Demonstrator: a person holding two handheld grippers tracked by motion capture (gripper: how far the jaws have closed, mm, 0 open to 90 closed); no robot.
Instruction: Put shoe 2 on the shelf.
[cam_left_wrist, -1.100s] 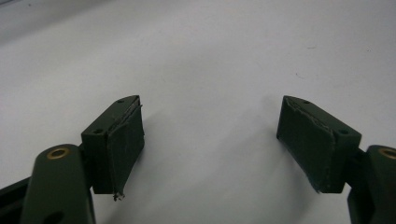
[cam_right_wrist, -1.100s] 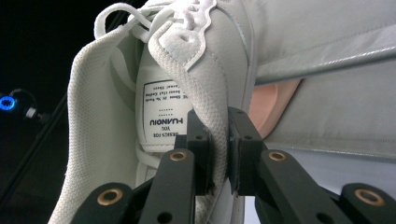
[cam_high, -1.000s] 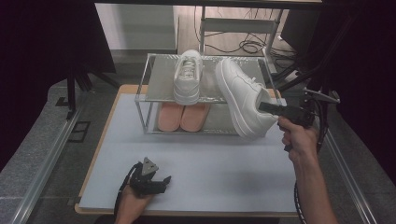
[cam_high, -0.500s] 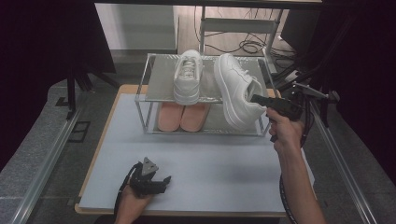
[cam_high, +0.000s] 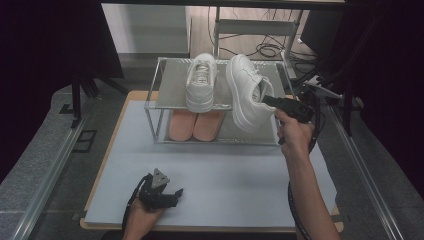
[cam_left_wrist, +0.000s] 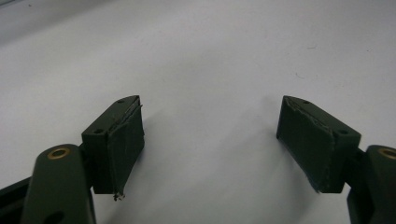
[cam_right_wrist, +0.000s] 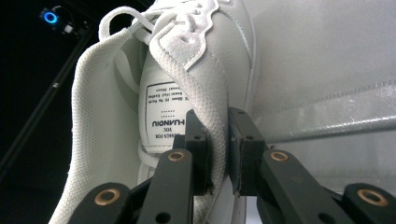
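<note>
Above the rack's (cam_high: 165, 85) front right edge, the right gripper (cam_high: 272, 102) holds a white shoe (cam_high: 245, 90) tilted on its side, beside its mate (cam_high: 201, 82) on the top shelf. Near the mat's (cam_high: 225, 170) front, the left gripper (cam_high: 167, 196) rests with bare mat around it.

Left gripper view: jaws spread over bare mat.

Right gripper view: jaws pinch the shoe's collar (cam_right_wrist: 215, 135).

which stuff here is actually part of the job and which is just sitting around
Part of the job:
- white shoe, gripped at its collar by the right gripper and carried tilted at the rack
- second white shoe, on the top shelf
- wire rack

Just there:
- pink insoles on the lower shelf
- left gripper, open and resting on the table mat
- cables on the floor behind
</note>
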